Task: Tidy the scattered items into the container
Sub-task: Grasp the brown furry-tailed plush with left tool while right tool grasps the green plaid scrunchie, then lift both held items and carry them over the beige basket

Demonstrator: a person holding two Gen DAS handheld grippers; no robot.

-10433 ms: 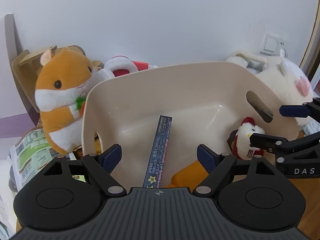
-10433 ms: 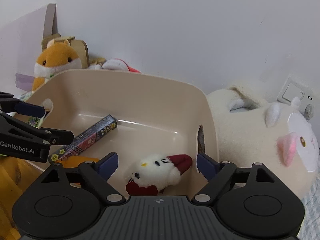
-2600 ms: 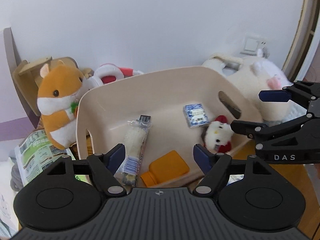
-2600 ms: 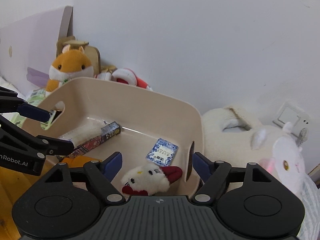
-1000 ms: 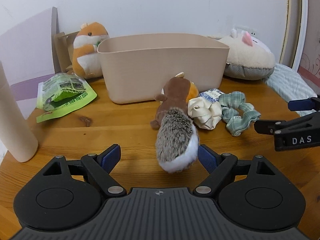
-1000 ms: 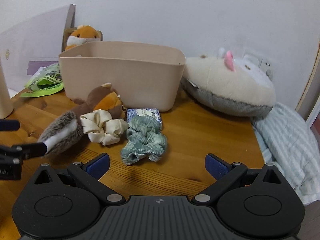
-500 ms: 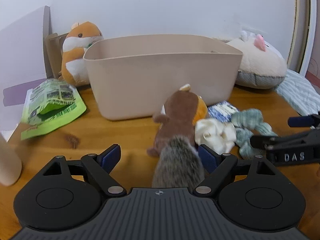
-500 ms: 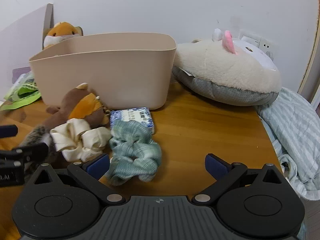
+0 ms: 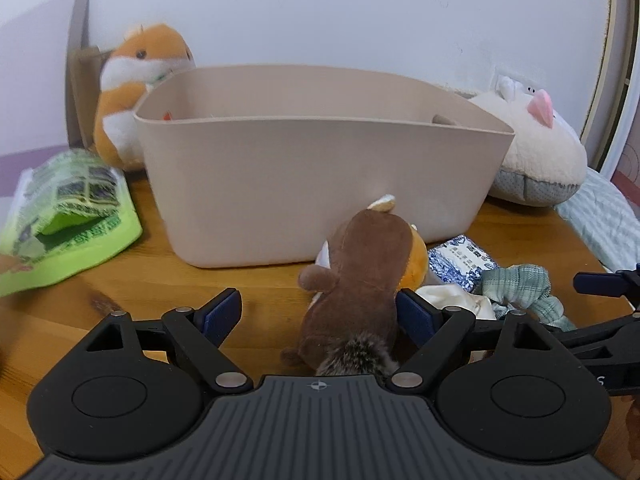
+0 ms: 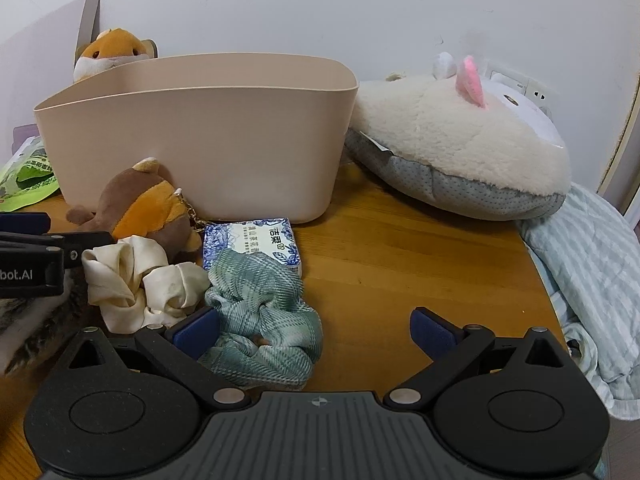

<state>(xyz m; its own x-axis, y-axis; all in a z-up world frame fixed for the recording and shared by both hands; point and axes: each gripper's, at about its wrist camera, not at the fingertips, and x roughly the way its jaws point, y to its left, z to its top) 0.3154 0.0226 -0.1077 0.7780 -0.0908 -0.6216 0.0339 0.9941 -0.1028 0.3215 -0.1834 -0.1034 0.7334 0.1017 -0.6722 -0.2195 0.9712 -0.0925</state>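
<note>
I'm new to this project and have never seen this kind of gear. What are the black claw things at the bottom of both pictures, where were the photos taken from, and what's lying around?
Each picture comes from a wide-angle camera mounted on a hand-held two-finger gripper; a person carries one in each hand. The left gripper shows in its own view, with the brown squirrel plush between its open jaws, not yet pinched. The right gripper is open too, its left finger beside the green plaid scrunchie. Nothing is held.

On the wooden table stands a beige tub. In front of it lie the squirrel, a cream scrunchie, the green one and a blue-patterned tissue pack. Around it are an orange hamster plush, a green pouch and a big white plush.
</note>
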